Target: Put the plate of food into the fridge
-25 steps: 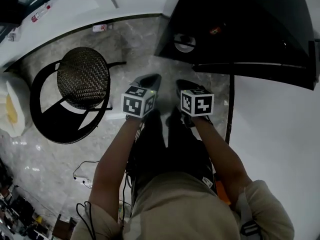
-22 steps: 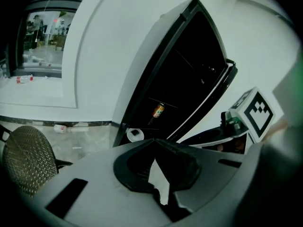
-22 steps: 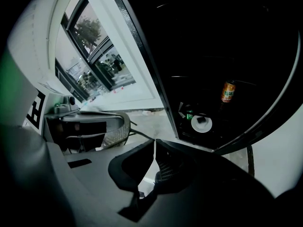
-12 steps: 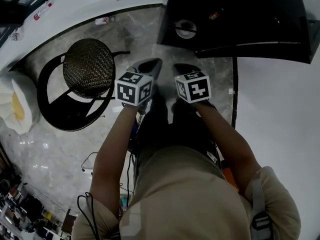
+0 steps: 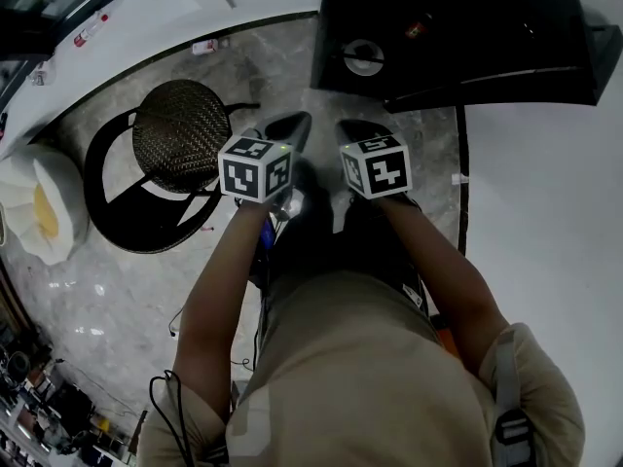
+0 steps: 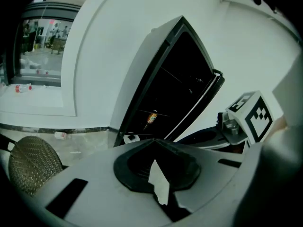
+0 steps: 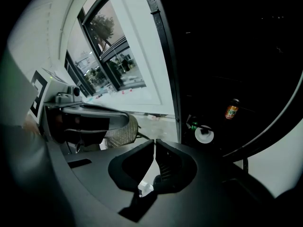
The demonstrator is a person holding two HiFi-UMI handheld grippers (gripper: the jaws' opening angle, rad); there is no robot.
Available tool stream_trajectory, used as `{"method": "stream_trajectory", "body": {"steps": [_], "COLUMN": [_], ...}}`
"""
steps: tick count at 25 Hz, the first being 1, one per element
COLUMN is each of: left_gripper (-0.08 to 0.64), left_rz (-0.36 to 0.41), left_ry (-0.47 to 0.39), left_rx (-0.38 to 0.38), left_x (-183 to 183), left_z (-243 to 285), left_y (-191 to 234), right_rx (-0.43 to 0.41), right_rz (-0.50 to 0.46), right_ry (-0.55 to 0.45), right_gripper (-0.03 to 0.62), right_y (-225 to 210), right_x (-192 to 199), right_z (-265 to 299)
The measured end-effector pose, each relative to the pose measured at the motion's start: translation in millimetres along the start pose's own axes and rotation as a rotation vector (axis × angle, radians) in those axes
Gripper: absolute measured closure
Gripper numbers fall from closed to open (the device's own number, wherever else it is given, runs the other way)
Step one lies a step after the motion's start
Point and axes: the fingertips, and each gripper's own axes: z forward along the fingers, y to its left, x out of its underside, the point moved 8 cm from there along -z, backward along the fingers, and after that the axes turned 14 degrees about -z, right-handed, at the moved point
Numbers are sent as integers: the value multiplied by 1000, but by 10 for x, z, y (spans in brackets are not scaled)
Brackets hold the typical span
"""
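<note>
The fridge (image 5: pixel 467 27) stands open at the top right, its inside dark. A white round dish with a dark centre (image 5: pixel 362 56) sits low inside it, also visible as the dish (image 7: pixel 204 135) in the right gripper view. An orange-labelled bottle (image 7: pixel 231 110) stands on a shelf above. My left gripper (image 5: pixel 295 123) and right gripper (image 5: pixel 352 129) hang side by side over the floor in front of the fridge. Both are shut with nothing between their jaws, as the left gripper (image 6: pixel 154 141) and right gripper (image 7: pixel 155 142) show close up.
A round woven stool (image 5: pixel 180 134) on a black ring base stands left of the grippers. A white and yellow object (image 5: pixel 34 207) lies at the far left. A white panel (image 5: pixel 545 222) fills the right side. Cables (image 5: pixel 180 319) trail on the marble floor.
Both grippers have risen a little, staying side by side and shut. The stool and fridge have shifted slightly in the head view.
</note>
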Motion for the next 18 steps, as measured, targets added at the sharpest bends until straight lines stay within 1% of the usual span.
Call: {"method": "stream_trajectory", "body": {"steps": [5,11,18], "left_gripper": [549,549,549], "left_rz": [38,80,136], "left_ry": [-9,-1,3], "left_rx": [8,-3,-5], "left_x": [-12,61,39], "left_z": [7,231,283], "left_y": [-239,-479,-864], "right_rx": [-8,-8,-7], "right_rz": [-22,-43,-46], "right_ry": [-25,-64,-106], "right_gripper": [565,565,565], "right_y": [-41,-281,-465], "right_x": [27,141,188], "right_z": [-177,-331,-605]}}
